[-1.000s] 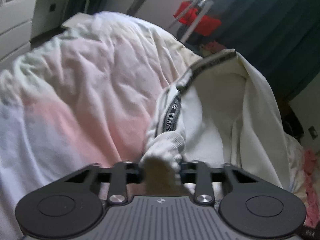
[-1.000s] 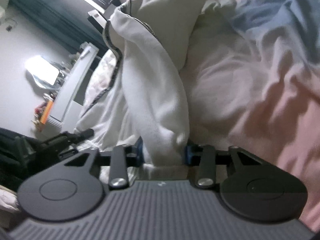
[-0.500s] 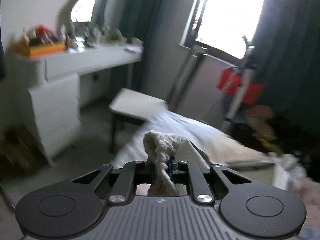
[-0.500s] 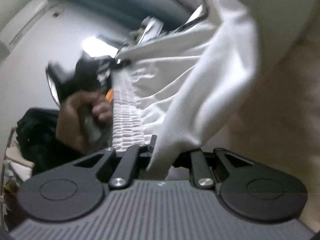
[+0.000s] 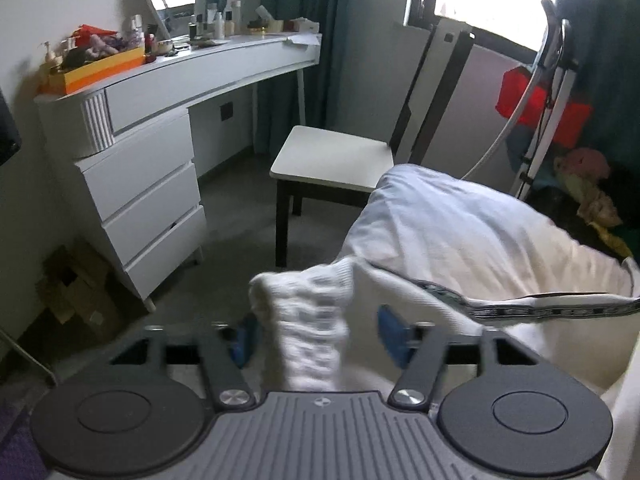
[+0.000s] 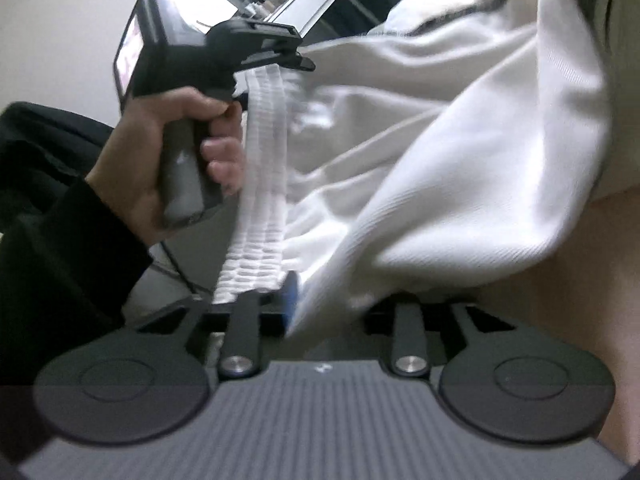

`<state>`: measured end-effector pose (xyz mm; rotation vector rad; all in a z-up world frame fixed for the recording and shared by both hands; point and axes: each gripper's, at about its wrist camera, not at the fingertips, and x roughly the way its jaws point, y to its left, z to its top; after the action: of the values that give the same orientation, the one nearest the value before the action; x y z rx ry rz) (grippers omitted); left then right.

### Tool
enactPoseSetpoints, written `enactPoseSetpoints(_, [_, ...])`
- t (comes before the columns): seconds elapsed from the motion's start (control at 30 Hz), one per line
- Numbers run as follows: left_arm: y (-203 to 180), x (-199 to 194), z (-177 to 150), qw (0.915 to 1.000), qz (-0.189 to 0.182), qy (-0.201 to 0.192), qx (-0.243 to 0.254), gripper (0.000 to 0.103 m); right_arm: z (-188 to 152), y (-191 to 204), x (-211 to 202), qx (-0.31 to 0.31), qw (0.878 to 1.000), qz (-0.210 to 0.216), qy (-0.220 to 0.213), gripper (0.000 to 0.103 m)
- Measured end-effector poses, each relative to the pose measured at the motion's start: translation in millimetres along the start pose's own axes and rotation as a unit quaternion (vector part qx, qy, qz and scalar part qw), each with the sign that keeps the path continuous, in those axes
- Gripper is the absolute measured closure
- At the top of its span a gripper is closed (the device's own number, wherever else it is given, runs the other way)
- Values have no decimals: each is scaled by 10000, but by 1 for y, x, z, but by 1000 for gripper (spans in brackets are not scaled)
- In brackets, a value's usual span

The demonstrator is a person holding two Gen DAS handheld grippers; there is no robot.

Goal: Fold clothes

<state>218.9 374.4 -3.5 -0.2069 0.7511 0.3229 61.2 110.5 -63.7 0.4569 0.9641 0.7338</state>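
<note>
**White trousers slack between two opening tongs**

The white knit trousers (image 5: 404, 312) hang over the near end of a bed covered in a pale, crumpled cotton duvet (image 5: 460, 224). Their ribbed, elasticated waistband (image 6: 260, 184) is a gathered strip of puckered rows, and in the right wrist view it runs as a long band from the left gripper (image 6: 280, 56) at upper left down to the right gripper (image 6: 332, 304) at the bottom. From that band the cloth spreads rightward in soft, finely ribbed folds. A woven black-and-white patterned tape (image 5: 552, 310) runs along the garment's side seam, pointing right in the left wrist view.

In the left wrist view the left gripper (image 5: 316, 336) has its jaws opening, with the bunched waistband end lying loose between the blue pads (image 5: 394, 338), clear space at either side. The right gripper's jaws are also opening; white cloth sits between them against the blue left pad, the other pad hidden by fabric.

A bare hand (image 6: 160, 160) in a black sleeve grasps the left gripper's handle. Beyond the bed stand a white wooden stool with dark legs (image 5: 332, 160) and a white dressing table with drawers (image 5: 160, 136).
</note>
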Motion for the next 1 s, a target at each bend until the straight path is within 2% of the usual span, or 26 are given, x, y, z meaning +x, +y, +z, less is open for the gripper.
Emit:
enactPoseSetpoints(0.03, [1, -8, -2, 10000, -35, -45, -26, 30, 1, 4, -7, -61, 9999, -145, -37, 38])
enactPoseSetpoints(0.1, [-4, -29, -9, 9997, -139, -185, -7, 25, 2, 8, -22, -207, 9995, -182, -119, 30])
enactPoseSetpoints(0.2, [-24, -73, -26, 9982, -290, -397, 337, 18, -2, 17, -56, -525, 9975, -147, -447, 30])
enactPoseSetpoints(0.33, [-57, -127, -55, 9940, -519, -561, 782, 15, -12, 19, -124, -953, 9861, -557, -1245, 30])
enactPoseSetpoints(0.43, [-86, -172, -83, 9873, -884, -812, 1036, 7, -22, 11, -179, -1298, 9670, -1032, -1935, 31])
enactPoseSetpoints(0.57, [-133, -212, -124, 9760, -1306, -970, 1449, 3, -40, -17, -245, -1735, 9266, -1745, -2843, 31])
enactPoseSetpoints(0.67, [-169, -223, -152, 9681, -1876, -615, 1543, 2, -40, -47, -278, -1842, 9075, -2177, -3085, 31])
enactPoseSetpoints(0.77, [-202, -231, -178, 9596, -2167, -524, 1714, 2, -31, -82, -306, -1696, 9042, -2352, -3137, 31])
enactPoseSetpoints(0.87, [-229, -229, -192, 9533, -2153, -667, 2011, 2, -28, -119, -329, -1377, 9022, -2488, -3243, 28])
enactPoseSetpoints(0.9, [-235, -224, -193, 9533, -2108, -689, 2052, 2, -30, -130, -333, -1193, 9022, -2475, -3324, 15])
enactPoseSetpoints(0.93, [-242, -217, -192, 9548, -2048, -685, 2043, 2, -31, -138, -331, -1000, 9023, -2495, -3370, 11])
enactPoseSetpoints(1.0, [-250, -198, -186, 9611, -1879, -634, 1922, 2, -24, -154, -319, -613, 9024, -2605, -3377, 12])
